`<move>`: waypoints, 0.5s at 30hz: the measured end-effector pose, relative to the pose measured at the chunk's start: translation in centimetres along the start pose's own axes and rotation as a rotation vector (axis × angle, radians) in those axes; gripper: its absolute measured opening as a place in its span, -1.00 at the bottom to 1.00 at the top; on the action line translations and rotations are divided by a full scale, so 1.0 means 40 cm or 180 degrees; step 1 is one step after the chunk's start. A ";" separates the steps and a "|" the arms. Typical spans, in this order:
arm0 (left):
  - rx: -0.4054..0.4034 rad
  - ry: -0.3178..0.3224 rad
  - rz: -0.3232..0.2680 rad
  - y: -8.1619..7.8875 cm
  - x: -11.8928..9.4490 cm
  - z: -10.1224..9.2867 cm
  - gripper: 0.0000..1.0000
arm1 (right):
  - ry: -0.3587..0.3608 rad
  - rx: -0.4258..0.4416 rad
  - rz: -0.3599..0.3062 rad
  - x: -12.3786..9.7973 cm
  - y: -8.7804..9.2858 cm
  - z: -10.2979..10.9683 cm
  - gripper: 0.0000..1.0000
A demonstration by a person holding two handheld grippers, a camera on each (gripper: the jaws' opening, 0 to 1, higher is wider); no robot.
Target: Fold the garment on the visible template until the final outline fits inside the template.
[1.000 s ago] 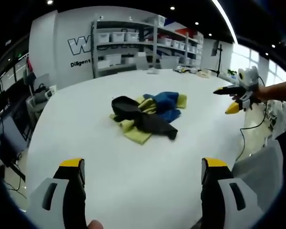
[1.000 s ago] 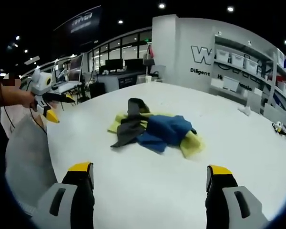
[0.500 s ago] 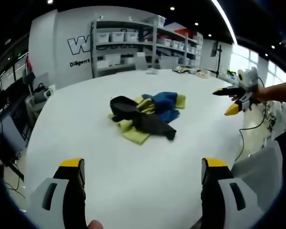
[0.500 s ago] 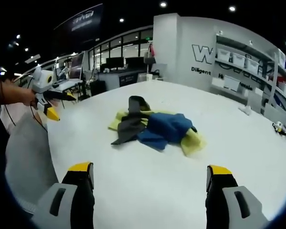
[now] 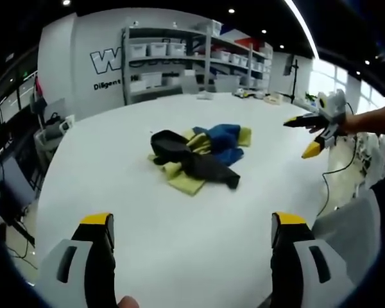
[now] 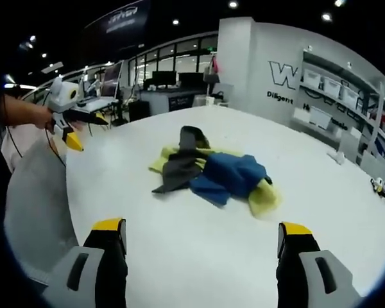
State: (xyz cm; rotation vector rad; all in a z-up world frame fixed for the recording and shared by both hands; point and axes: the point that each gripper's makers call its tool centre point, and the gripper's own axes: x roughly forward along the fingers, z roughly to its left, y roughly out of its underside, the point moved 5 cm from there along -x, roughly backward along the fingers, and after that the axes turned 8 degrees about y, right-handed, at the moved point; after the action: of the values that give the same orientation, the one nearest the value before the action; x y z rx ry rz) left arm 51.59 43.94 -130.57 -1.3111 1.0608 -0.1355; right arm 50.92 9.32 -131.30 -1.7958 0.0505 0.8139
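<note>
Left hand-held gripper (image 5: 191, 232) and right hand-held gripper (image 6: 203, 239) both gaped empty; the garment (image 5: 197, 156) lay crumpled mid-tabletop (image 5: 115, 186), its outline unreadable.

The white wall (image 5: 83, 45) behind the shelves carries large outlined lettering that begins with "W"; the rest is hidden behind the shelf unit (image 5: 179, 58). Beneath it, in smaller dark print, stands a line that begins "Diligent", cut off by the same shelves. In the right gripper view the same wall (image 6: 256, 58) shows the "W" again and the start of that small line, too blurred to read fully. A dark hanging sign (image 6: 125, 16) up high bears pale lettering, unreadable.
</note>
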 end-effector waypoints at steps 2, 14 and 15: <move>0.0011 0.0008 0.0018 0.000 0.002 0.000 0.96 | -0.0010 -0.0009 0.0005 0.007 -0.005 -0.004 0.93; -0.0006 0.0015 -0.0016 -0.025 0.018 0.012 0.95 | -0.0015 0.0079 -0.0027 0.048 -0.039 -0.024 0.86; -0.0004 0.0016 -0.0019 -0.026 0.019 0.012 0.95 | -0.0014 0.0083 -0.0034 0.051 -0.039 -0.026 0.84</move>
State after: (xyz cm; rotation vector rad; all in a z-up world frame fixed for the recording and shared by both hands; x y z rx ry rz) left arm 52.84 43.48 -130.19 -1.3157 1.0613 -0.1427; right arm 53.62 9.77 -130.96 -1.7685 0.0482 0.8061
